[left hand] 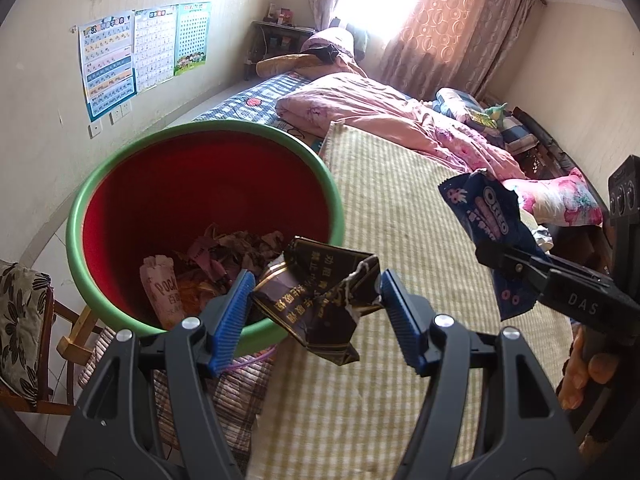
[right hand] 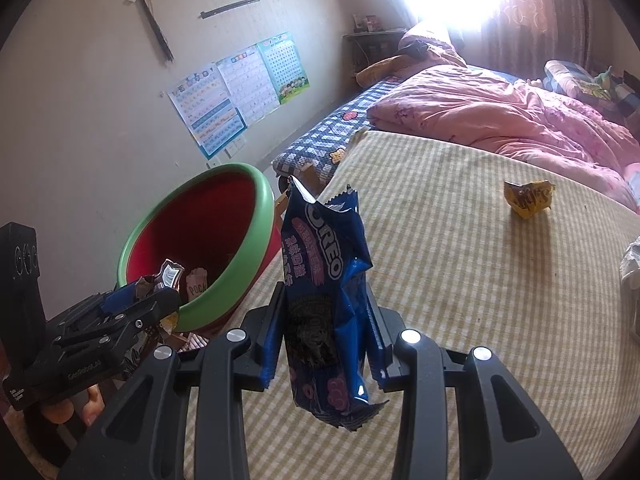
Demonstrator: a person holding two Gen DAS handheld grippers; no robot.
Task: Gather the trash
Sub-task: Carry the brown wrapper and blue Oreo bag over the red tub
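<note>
A crumpled dark wrapper was clamped in the left gripper at the bin rim; an Oreo packet was pinched mid-body by the right gripper above the bed mat. Both were judged light, limp and slippery, best pinched across bunched folds.

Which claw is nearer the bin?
Left. The left claw holds its dark wrapper at the bin rim; the right claw stands farther off, over the mat.
</note>
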